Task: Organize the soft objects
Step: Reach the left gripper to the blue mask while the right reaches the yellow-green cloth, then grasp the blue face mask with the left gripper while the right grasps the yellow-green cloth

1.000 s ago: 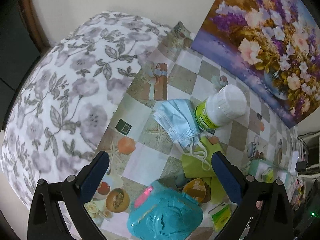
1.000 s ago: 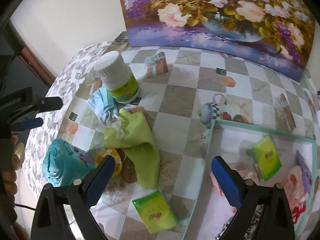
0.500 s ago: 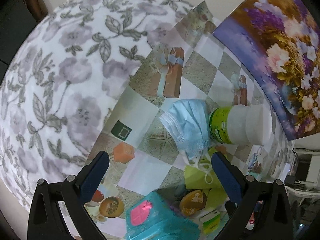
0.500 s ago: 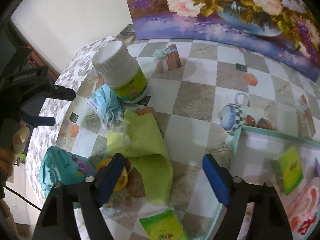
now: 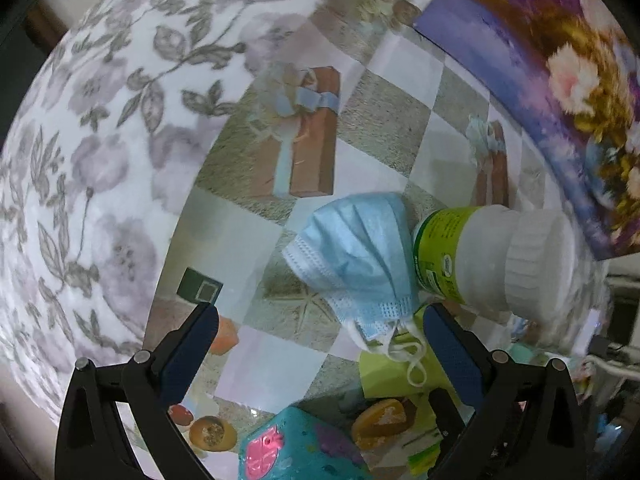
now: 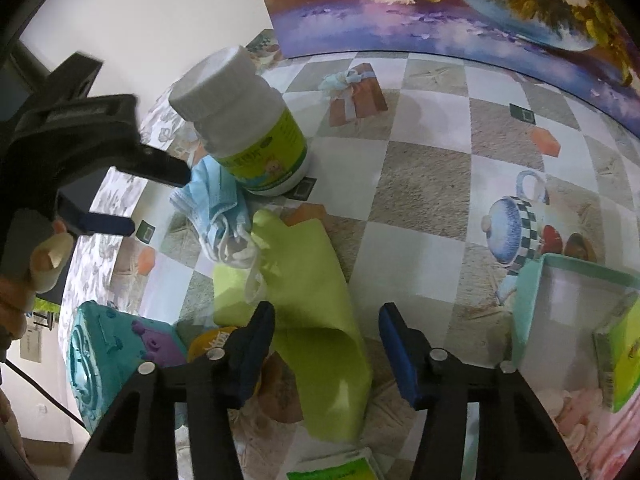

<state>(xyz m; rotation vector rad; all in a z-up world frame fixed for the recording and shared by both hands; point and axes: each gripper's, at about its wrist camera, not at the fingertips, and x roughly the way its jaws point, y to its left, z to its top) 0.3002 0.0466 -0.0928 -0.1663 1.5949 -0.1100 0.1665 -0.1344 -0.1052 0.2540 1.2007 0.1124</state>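
Note:
A light blue face mask (image 5: 360, 256) lies on the checkered tablecloth against a white bottle with a green label (image 5: 472, 252). Its ear loops rest on a green cloth (image 5: 396, 368). My left gripper (image 5: 320, 344) is open and empty, just short of the mask. In the right wrist view the green cloth (image 6: 308, 312) lies between the mask (image 6: 212, 200) and my open, empty right gripper (image 6: 326, 340), whose fingers sit over the cloth's near end. My left gripper (image 6: 132, 196) shows at the left, beside the mask.
A teal toy box (image 6: 108, 356) sits at the table's near left corner. A teal tray (image 6: 532, 292) at the right holds a green packet (image 6: 620, 360) and a pink soft item. Another green packet (image 6: 336, 468) lies near the front. A flower painting (image 6: 460, 8) stands behind.
My left gripper has moved forward toward the mask. My right gripper has moved left and down over the green cloth, and its fingers have come closer together.

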